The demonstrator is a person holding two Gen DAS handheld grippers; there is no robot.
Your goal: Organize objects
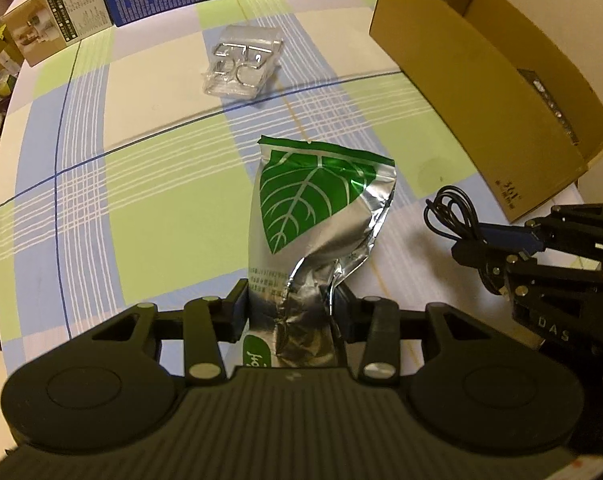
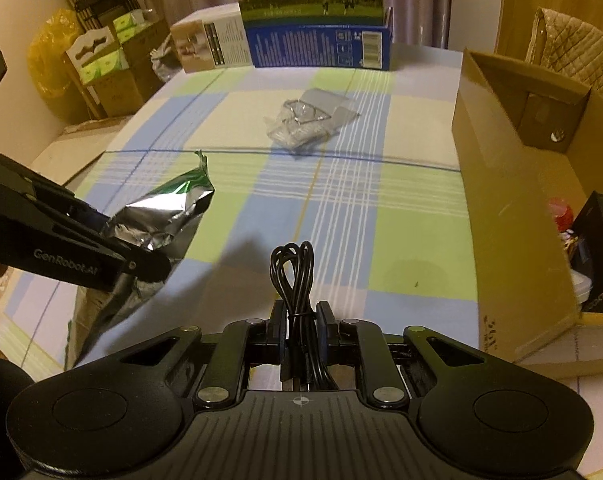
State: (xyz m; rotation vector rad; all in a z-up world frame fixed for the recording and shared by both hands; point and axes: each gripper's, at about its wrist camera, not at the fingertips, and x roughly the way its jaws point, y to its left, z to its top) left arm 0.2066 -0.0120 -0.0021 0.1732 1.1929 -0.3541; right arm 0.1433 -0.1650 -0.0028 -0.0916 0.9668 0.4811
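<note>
My left gripper [image 1: 289, 308] is shut on a crumpled silver foil pouch with a green leaf print [image 1: 317, 208] and holds it above the checked tablecloth. The pouch also shows in the right wrist view [image 2: 161, 216], clamped by the left gripper [image 2: 141, 260]. My right gripper [image 2: 301, 320] is shut on a bundled black cable [image 2: 295, 272]. In the left wrist view the right gripper [image 1: 489, 248] holds the cable [image 1: 449, 210] just right of the pouch. A clear plastic blister tray [image 1: 243, 62] lies further back on the table, also seen in the right wrist view [image 2: 307, 120].
An open brown cardboard box [image 1: 485, 76] stands at the right; its wall [image 2: 501, 184] rises right of the cable, with a black box and red item inside. A blue milk carton box [image 2: 317, 12] and a small beige box [image 2: 209, 46] stand at the far table edge.
</note>
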